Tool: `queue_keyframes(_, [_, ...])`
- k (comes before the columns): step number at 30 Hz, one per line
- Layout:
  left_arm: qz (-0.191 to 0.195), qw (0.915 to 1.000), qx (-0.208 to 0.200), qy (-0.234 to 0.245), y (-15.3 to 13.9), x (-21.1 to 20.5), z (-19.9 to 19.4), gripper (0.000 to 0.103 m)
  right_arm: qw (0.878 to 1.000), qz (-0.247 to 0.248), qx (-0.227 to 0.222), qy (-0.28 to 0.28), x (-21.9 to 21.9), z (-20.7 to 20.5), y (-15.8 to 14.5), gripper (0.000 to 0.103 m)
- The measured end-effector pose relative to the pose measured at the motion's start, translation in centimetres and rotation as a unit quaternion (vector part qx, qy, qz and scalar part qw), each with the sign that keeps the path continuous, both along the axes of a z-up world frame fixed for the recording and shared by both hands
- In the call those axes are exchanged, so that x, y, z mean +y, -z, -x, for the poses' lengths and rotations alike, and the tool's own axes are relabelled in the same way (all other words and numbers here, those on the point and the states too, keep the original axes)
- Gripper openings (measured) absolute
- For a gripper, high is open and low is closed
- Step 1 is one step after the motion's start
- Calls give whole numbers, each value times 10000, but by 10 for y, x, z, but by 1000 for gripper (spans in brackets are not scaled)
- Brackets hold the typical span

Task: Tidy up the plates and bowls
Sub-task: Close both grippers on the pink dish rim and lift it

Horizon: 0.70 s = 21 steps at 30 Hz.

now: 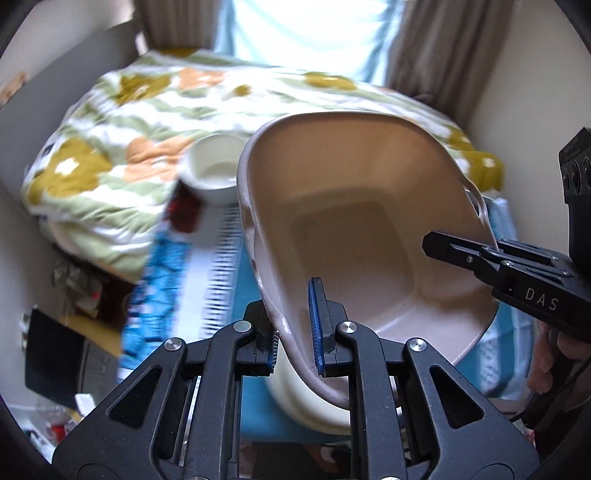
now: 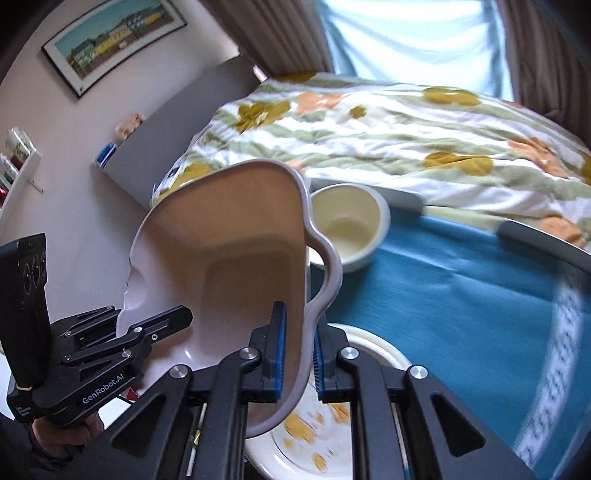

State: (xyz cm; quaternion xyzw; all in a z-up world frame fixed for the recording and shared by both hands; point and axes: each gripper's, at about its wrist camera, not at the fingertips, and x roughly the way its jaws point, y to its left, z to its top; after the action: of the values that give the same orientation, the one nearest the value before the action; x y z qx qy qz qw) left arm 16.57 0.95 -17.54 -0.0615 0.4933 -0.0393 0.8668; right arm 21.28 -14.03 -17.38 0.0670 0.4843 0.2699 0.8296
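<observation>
A large beige rectangular dish [image 1: 354,229] with handle cut-outs is held tilted in the air by both grippers. My left gripper [image 1: 295,332] is shut on its near rim. My right gripper [image 2: 299,354] is shut on the opposite rim of the dish [image 2: 236,258]. Each gripper shows in the other's view: the right [image 1: 480,258], the left [image 2: 147,332]. A small white bowl [image 1: 214,173] stands on the blue cloth behind the dish; it also shows in the right wrist view [image 2: 347,225]. A cream plate [image 2: 317,435] with yellow flowers lies under the dish.
A blue patterned cloth [image 2: 461,295] covers the table. A floral blanket [image 1: 129,122] lies on the bed behind. A curtained window [image 1: 306,33] is at the back. Cluttered floor items [image 1: 62,332] sit at the left.
</observation>
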Motion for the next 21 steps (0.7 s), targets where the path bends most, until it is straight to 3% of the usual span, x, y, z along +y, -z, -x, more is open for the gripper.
queue_keyframes(4, [144, 9985, -75, 523, -9, -73, 11, 12, 9988, 67, -158, 464, -62, 32, -12, 12])
queue_keyframes(9, [342, 9933, 49, 1107, 8, -156, 22, 12, 9932, 238, -120, 1132, -136, 65, -7, 12])
queue_keyframes(14, [470, 9867, 368, 1509, 47, -221, 17, 12, 9848, 425, 134, 1679, -194, 81, 25, 12])
queue_keyframes(21, [430, 9828, 666, 1666, 105, -268, 12, 12, 9769, 575, 424, 2013, -241, 83, 79, 12])
